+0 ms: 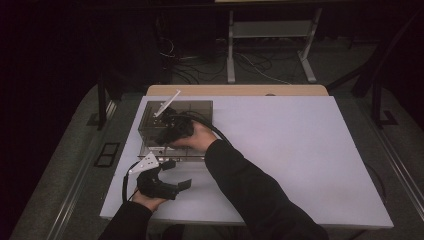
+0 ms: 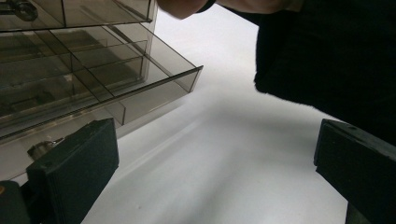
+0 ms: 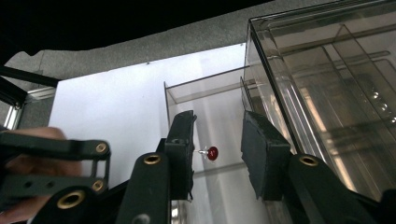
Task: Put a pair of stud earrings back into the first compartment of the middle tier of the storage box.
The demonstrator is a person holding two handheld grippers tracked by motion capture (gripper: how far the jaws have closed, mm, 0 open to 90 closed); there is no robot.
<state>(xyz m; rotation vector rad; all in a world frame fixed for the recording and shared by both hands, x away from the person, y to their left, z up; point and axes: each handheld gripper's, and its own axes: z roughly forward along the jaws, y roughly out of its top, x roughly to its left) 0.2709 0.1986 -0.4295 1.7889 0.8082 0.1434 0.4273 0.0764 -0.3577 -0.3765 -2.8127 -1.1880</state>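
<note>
Two grippers are at work around a smoky clear drawer box point(image 1: 175, 127) standing near the table's point(image 1: 300, 165) far-left corner. One drawer point(image 3: 205, 130) has been pulled out toward the person, and a small red-headed pin point(image 3: 211, 153) lies in it, between the jaws of the right gripper point(image 3: 217, 154). Those jaws stand partly apart with no pad touching the pin, so it is judged either just let go or about to be pinched; which cannot be told. In the high view the right gripper point(image 1: 172, 131) is held over the box, the forearm reaching diagonally across the table and the wrist bent down into the drawer. The left gripper point(image 1: 172, 175) is rested low on the table just in front of the box, jaws wide apart and empty, aimed toward the open drawer point(image 2: 154, 88), probably kept ready to steady it or push it shut.
</note>
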